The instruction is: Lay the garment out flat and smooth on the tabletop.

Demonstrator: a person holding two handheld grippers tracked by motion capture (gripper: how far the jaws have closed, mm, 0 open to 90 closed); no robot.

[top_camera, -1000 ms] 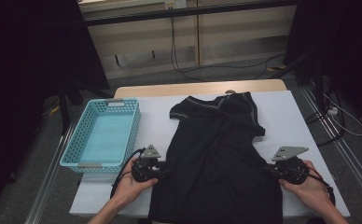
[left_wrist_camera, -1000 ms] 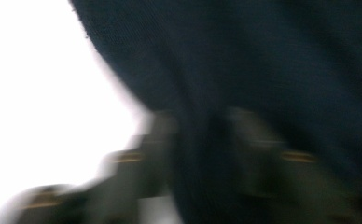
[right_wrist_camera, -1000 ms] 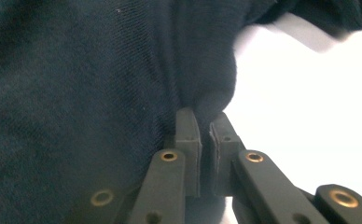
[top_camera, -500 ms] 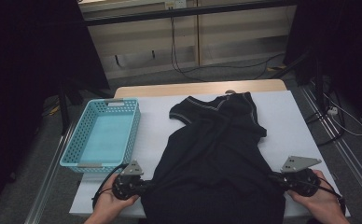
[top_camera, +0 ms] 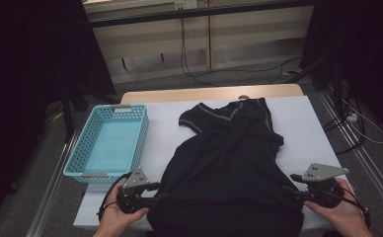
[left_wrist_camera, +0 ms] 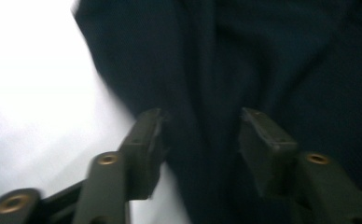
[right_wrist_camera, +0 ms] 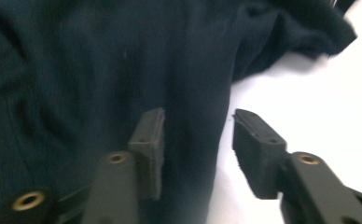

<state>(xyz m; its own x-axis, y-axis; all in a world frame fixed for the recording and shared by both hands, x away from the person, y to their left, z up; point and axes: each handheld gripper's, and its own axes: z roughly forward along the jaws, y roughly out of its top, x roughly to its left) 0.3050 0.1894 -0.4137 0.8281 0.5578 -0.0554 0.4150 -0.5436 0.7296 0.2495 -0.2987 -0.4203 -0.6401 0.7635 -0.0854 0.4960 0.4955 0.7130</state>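
At the near edge of the white table (top_camera: 303,123), the left gripper (top_camera: 156,199) sits at the left hem corner of the black T-shirt (top_camera: 229,163). Its jaws have just been opening; they stand apart and released, with a fold of dark cloth between them but unpressed. The right gripper (top_camera: 292,190) sits at the shirt's right hem corner, its jaws likewise just opened, straddling the shirt's edge. The shirt lies flat, collar farthest away. Left of the shirt stands a turquoise basket (top_camera: 76,160).
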